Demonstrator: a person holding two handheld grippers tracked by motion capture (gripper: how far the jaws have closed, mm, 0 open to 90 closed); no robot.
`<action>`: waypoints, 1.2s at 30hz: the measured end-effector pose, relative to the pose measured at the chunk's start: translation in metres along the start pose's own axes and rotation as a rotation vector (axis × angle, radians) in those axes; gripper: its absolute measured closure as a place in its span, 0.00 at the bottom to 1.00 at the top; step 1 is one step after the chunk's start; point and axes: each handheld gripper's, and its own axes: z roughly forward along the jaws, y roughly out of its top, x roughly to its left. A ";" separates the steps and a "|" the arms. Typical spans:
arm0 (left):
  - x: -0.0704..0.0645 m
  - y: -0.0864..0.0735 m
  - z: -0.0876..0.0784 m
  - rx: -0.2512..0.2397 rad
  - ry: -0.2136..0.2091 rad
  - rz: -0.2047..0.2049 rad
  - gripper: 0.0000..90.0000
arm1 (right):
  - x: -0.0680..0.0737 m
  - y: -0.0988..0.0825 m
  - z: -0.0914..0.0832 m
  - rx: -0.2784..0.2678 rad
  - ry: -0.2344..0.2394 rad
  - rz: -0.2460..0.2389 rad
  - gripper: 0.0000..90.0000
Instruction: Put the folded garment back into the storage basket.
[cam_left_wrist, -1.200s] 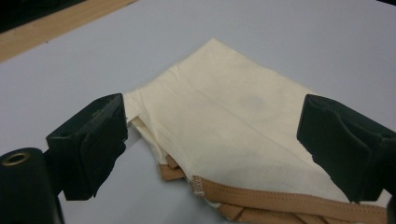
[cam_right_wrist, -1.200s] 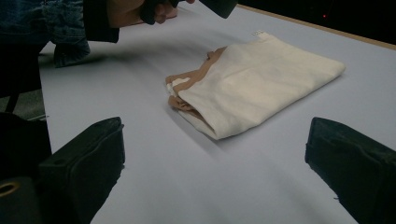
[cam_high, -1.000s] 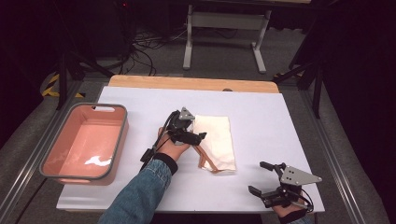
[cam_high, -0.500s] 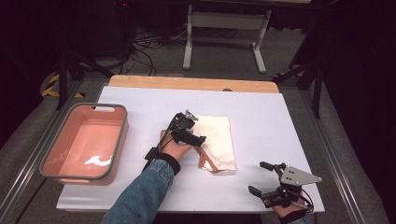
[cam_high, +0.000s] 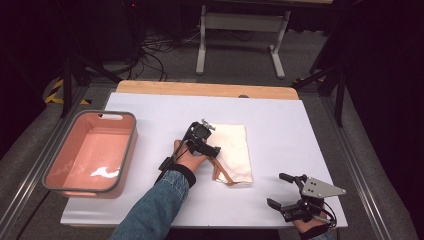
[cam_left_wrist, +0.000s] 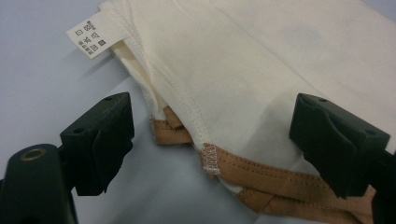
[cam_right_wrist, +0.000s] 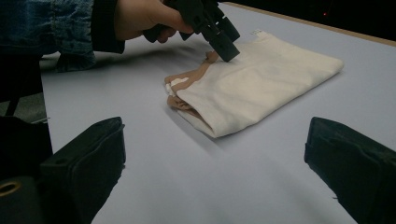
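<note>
Cloth (cam_high: 235, 150), cream with tan trim and folded, lies mid-table (cam_high: 280, 120). The left gripper (cam_left_wrist: 210, 140) stands over its tan-hemmed edge, jaws spread wide and just closing a little, the hem between them but not pinched. The right gripper (cam_right_wrist: 215, 172) rests near the table's front corner, jaws agape, holding nothing. A pink bin (cam_high: 127, 145) sits at the left.

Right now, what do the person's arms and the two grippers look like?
The left gripper is black with blocky black jaws, on an arm in a blue denim sleeve with a black wristband. The right gripper is black too, topped by a grey three-cornered plate, with thin cables trailing behind.
</note>
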 end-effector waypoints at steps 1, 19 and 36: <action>0.000 0.000 0.000 0.005 0.000 0.002 0.17 | 0.000 0.000 0.000 0.000 0.000 0.000 0.07; 0.001 -0.001 0.001 0.011 -0.032 -0.010 0.31 | -0.001 0.000 0.000 0.004 -0.008 0.002 0.08; -0.005 0.004 -0.001 0.041 -0.134 -0.041 0.86 | -0.002 0.000 -0.002 -0.009 -0.008 0.007 0.08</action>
